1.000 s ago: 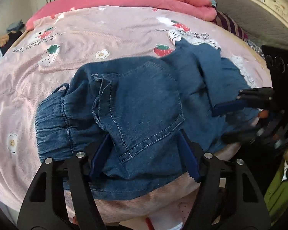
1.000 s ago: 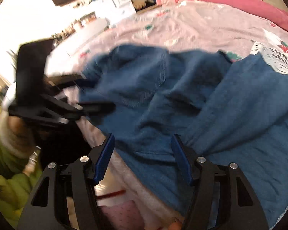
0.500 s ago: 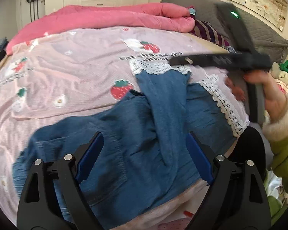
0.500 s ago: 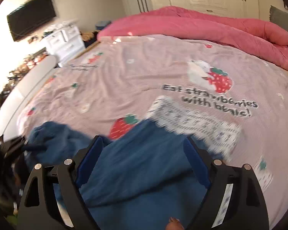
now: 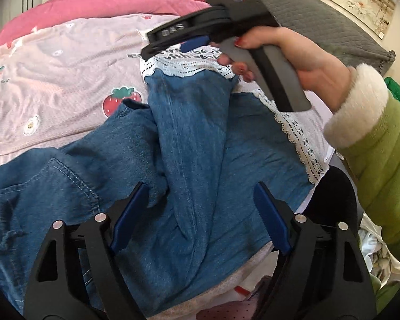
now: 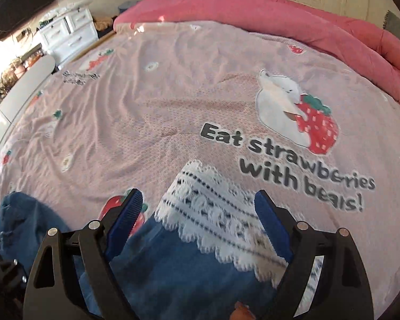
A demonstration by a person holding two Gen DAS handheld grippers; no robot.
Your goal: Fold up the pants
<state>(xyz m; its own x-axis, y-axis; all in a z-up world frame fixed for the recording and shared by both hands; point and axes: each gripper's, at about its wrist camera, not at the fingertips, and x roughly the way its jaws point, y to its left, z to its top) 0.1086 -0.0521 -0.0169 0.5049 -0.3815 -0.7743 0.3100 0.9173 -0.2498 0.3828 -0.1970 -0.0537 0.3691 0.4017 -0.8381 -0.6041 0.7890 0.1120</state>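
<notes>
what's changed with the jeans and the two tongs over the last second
The right tongs have swung from the near bed edge up and out over the lace hem. The left tongs have drawn back toward the legs of the jeans, away from the pocket. Both are open, as before, gripping nothing. The jeans lie crumpled on the pink bedspread, still unfolded.

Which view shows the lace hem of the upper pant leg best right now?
Right wrist view: the lace hem lies large between the open right gripper fingers, though slightly blurred. Left wrist view shows it smaller, at the far end of the pants, partly behind the right gripper.
</notes>
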